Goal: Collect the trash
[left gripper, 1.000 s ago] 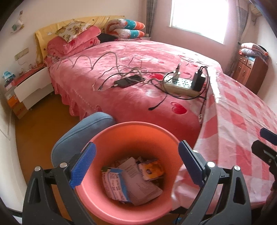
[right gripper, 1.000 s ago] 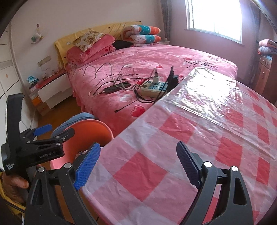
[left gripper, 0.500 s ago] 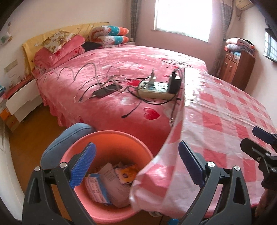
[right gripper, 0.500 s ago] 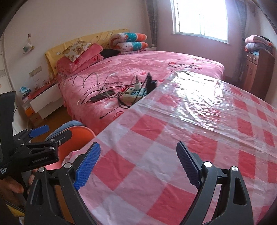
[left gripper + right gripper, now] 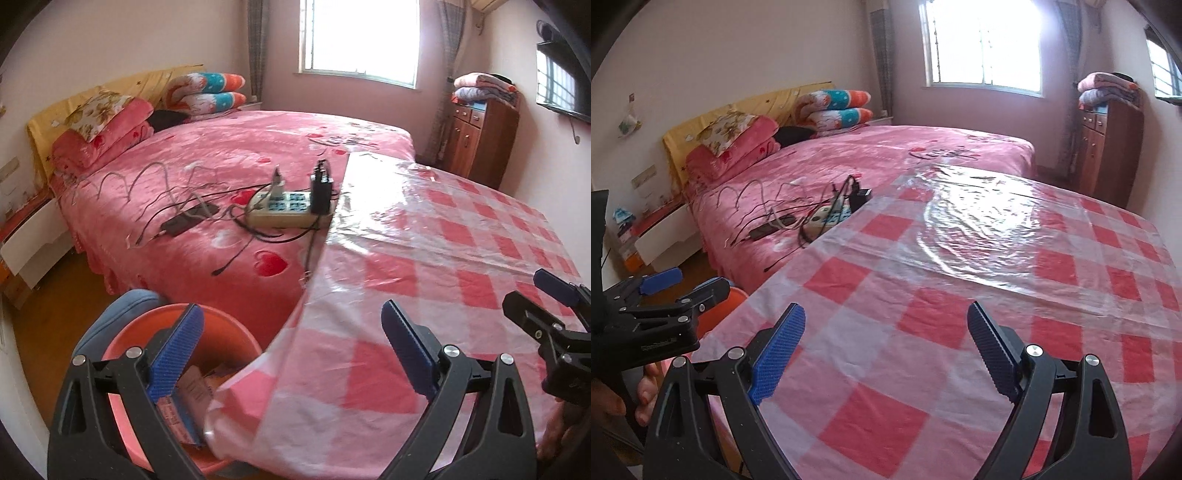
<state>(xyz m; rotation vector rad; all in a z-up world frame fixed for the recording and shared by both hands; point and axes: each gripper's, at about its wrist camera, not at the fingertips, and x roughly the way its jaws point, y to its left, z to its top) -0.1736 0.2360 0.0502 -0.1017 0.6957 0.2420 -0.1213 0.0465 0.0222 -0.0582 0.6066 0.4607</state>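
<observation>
Both the left gripper (image 5: 291,343) and the right gripper (image 5: 886,343) hang spread wide and empty over the checked tablecloth (image 5: 960,332), which looks bare of litter; the trash (image 5: 192,391) lies in the orange bin (image 5: 225,332) at eight o'clock, tucked beside the table for easy dropping.
</observation>
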